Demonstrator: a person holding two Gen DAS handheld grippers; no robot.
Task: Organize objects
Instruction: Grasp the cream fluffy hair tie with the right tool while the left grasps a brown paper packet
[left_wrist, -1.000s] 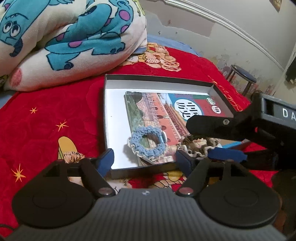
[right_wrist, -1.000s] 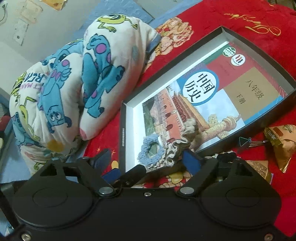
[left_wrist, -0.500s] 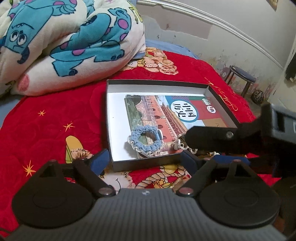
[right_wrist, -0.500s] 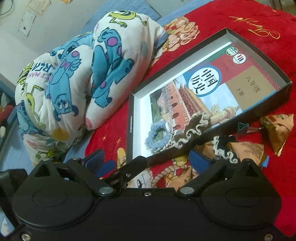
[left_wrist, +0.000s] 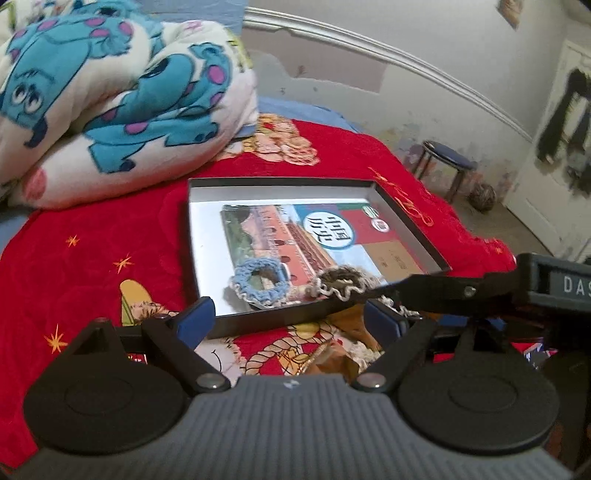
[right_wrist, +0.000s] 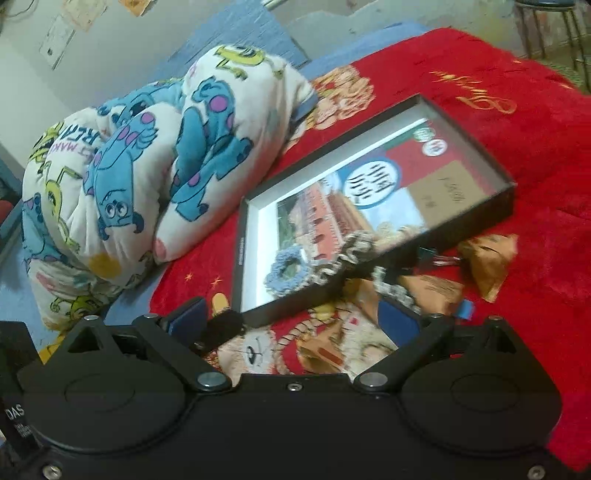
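Red plush bedspread (left_wrist: 92, 258) with cartoon prints covers the whole bed, and the landmark to go by is the shallow black cardboard box lid (left_wrist: 408, 218) with a white inside, sitting flat mid-bed. Inside it lies a glossy textbook (left_wrist: 295, 236) with a red palace on the cover, and on the book's near end sit two crocheted scrunchies: a blue one (left_wrist: 258, 282) and, just beside it, a brown-and-cream one (left_wrist: 343, 282) hard against the lid's near wall. Both the left gripper (left_wrist: 291, 317) and the right gripper (right_wrist: 291, 314) have just been spreading their jaws and now stand wide with nothing between them, both hanging just outside that near wall. Still loose in front of the lid, I'd say, are a dark scrunchie with a cream frill (right_wrist: 391, 286), some crinkly orange-brown snack packets (right_wrist: 491, 258) and a small binder clip (right_wrist: 437, 256). The scrunchie should be feather-light, soft and squashy, so pinching across its bunched band anywhere ought to hold, though it'll flop. The packets look slick and crushable, so take a sealed edge. In the way: the lid's wall itself, plus the two grippers crowding each other here. A rolled monster-print fleece blanket (left_wrist: 110, 103) sits well behind the lid, no bother.
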